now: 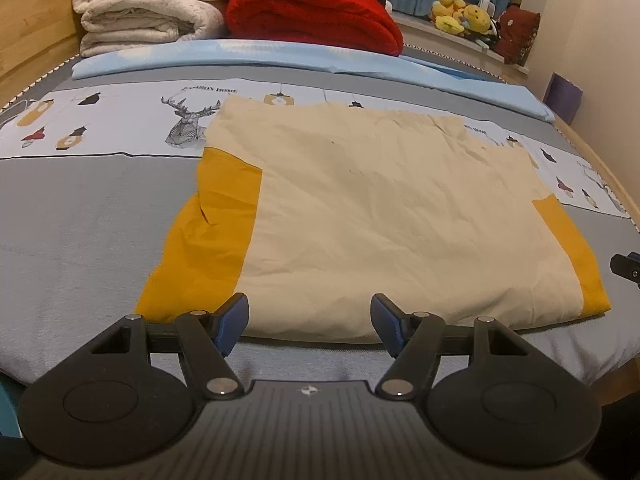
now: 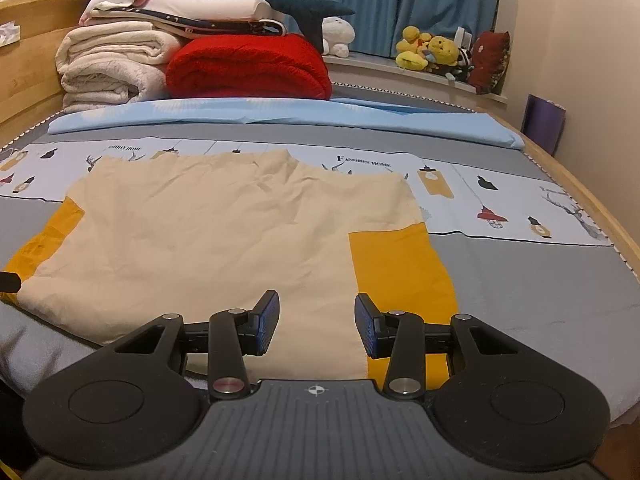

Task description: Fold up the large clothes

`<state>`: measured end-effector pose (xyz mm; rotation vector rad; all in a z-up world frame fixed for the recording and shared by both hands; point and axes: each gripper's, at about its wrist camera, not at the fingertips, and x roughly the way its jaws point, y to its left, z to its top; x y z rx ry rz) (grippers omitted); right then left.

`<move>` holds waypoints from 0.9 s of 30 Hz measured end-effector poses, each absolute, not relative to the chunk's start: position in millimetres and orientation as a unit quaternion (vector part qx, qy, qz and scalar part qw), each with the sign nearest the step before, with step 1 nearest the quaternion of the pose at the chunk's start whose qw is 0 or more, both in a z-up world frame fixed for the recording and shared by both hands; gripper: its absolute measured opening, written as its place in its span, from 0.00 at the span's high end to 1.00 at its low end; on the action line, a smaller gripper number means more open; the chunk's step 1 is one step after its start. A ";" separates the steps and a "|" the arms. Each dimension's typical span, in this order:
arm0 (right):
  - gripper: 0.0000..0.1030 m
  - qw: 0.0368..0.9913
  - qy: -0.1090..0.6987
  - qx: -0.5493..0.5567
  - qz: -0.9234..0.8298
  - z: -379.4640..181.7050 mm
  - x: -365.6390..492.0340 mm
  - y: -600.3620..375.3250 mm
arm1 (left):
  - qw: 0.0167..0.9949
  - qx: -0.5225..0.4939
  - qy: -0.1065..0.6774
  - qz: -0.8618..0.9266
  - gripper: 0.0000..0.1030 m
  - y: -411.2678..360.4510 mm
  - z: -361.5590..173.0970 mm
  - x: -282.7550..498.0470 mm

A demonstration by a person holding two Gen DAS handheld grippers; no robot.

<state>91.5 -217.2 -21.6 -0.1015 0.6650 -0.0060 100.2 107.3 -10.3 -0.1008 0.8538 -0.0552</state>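
1. The big cloth (image 1: 380,216) lies flat on the bed (image 1: 80,216), in the middle of both views. It is cream in the middle with yellow strips on its left and right sides. It looks folded already, since cream flaps cover part of the yellow.
2. Its near edge sits at the bottom of the frame, right in front of both claws.
3. The left claw (image 1: 310,322) is spread wide. Nothing is between its blue pads. It hangs over the near edge, close to the lower left part of the cloth.
4. The right claw (image 2: 316,326) is spread less wide and also holds nothing. It sits over the cloth where cream meets yellow, in the lower middle of its view.
5. I think this is the start of the next fold. Both claws need to go down, pinch the near edge, then lift it and carry it toward the far edge.
6. Farther back, at the top of the frame, a red blanket (image 2: 248,68) and white blankets (image 2: 108,64) are stacked. Yellow soft toys (image 2: 428,50) sit at the upper right.
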 end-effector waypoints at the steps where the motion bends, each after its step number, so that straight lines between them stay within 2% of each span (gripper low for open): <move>1: 0.58 0.944 0.326 -0.050 -0.002 -21.7 91.2 -217.6 | 0.909 -0.048 0.414 -0.027 0.30 106.4 -10.8 100.6; 6: 0.58 0.943 0.328 -0.050 -0.001 -22.6 92.8 -216.6 | 0.907 -0.061 0.417 -0.029 0.30 108.0 -12.5 102.5; 9: 0.58 0.944 0.327 -0.049 -0.001 -23.0 93.3 -216.1 | 0.896 -0.122 0.427 -0.029 0.43 123.8 -18.2 107.6; 11: 0.58 0.944 0.328 -0.049 -0.001 -23.4 93.8 -215.8 | 0.879 -0.182 0.439 -0.020 0.59 141.7 -27.5 112.6; 12: 0.58 0.943 0.328 -0.048 -0.001 -23.5 94.0 -215.6 | 0.870 -0.211 0.445 -0.013 0.61 150.9 -32.9 114.9; 21: 0.58 0.944 0.325 -0.047 0.010 -23.8 95.0 -213.4 | 0.790 -0.392 0.470 0.048 0.57 207.1 -72.7 123.6; 27: 0.58 0.944 0.327 -0.045 0.012 -23.4 96.9 -211.7 | 0.766 -0.426 0.474 0.085 0.50 221.5 -88.2 125.4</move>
